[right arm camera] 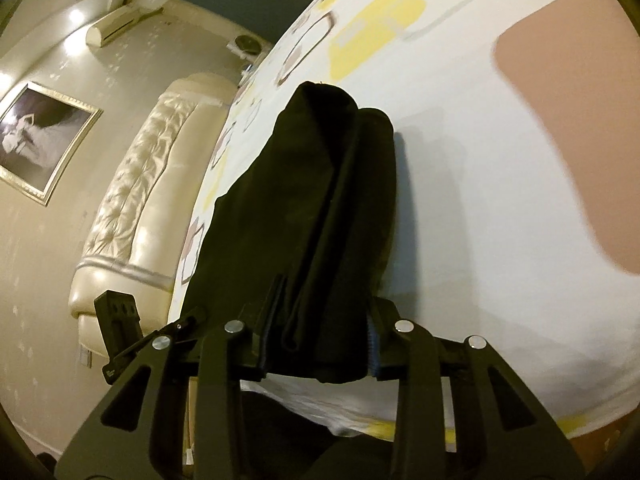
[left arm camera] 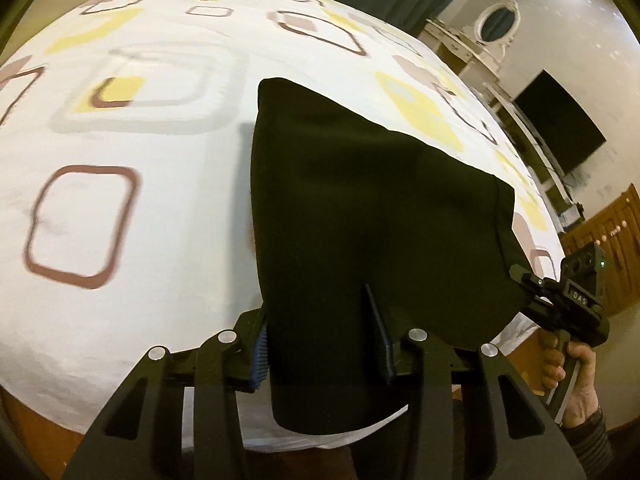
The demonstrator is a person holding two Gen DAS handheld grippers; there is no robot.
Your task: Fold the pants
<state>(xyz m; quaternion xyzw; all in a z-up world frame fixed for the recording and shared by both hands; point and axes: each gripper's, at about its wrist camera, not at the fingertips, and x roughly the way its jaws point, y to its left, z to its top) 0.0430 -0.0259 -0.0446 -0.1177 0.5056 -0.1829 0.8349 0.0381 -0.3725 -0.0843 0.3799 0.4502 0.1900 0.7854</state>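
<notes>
The black pants (left arm camera: 360, 208) hang lifted over the white patterned bed sheet (left arm camera: 160, 152), with their far end still on the bed. My left gripper (left arm camera: 320, 344) is shut on one near edge of the cloth, which drapes over its fingers. My right gripper (left arm camera: 568, 304) shows at the right edge of the left wrist view, gripping the other corner. In the right wrist view the pants (right arm camera: 320, 208) bunch in thick folds between the fingers of the right gripper (right arm camera: 320, 344), which is shut on them. The left gripper (right arm camera: 120, 328) shows at lower left there.
The bed's cream tufted headboard (right arm camera: 132, 200) is at the left in the right wrist view. A framed picture (right arm camera: 40, 140) hangs on the wall. A dark TV screen (left arm camera: 560, 120) and a white dresser (left arm camera: 480, 40) stand beyond the bed's right side.
</notes>
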